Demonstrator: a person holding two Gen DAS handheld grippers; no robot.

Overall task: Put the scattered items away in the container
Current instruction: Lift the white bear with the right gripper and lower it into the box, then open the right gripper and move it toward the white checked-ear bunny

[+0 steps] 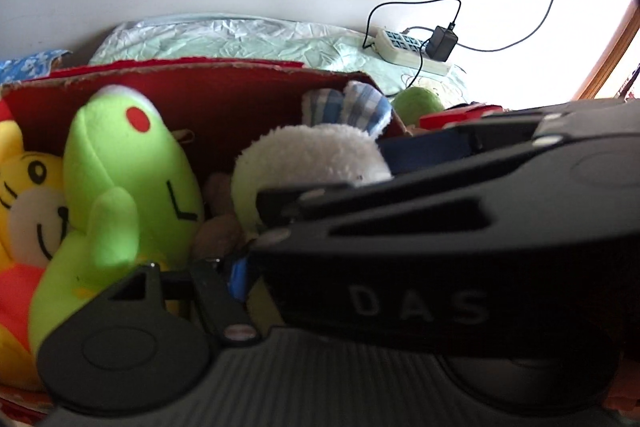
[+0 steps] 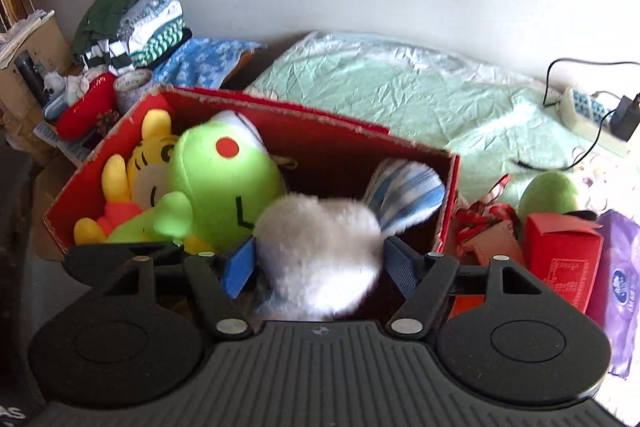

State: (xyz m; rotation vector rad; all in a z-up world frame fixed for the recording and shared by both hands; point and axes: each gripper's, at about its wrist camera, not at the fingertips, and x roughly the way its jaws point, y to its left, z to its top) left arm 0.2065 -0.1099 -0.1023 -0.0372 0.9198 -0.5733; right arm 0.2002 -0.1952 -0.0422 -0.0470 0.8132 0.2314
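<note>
A red cardboard box (image 2: pixel 328 135) holds a green frog plush (image 2: pixel 216 183) and a yellow tiger plush (image 2: pixel 148 163). My right gripper (image 2: pixel 320 263) has its blue pads on either side of a white fluffy plush with blue striped ears (image 2: pixel 320 247), just over the box's near side. In the left wrist view the same box (image 1: pixel 224 87), frog (image 1: pixel 128 163) and white plush (image 1: pixel 312 159) show. The right gripper's black body (image 1: pixel 440 227) crosses in front and hides most of my left gripper (image 1: pixel 240 275). Loose beside the box lie a green ball (image 2: pixel 552 193), a small red box (image 2: pixel 560 259) and a purple tissue pack (image 2: pixel 620 283).
The box sits on a bed with a pale green sheet (image 2: pixel 400 87). A power strip with charger and cables (image 2: pixel 592 115) lies at the right. Folded clothes (image 2: pixel 136 23), a red case (image 2: pixel 86 111) and cardboard boxes (image 2: pixel 32 59) stand at the back left.
</note>
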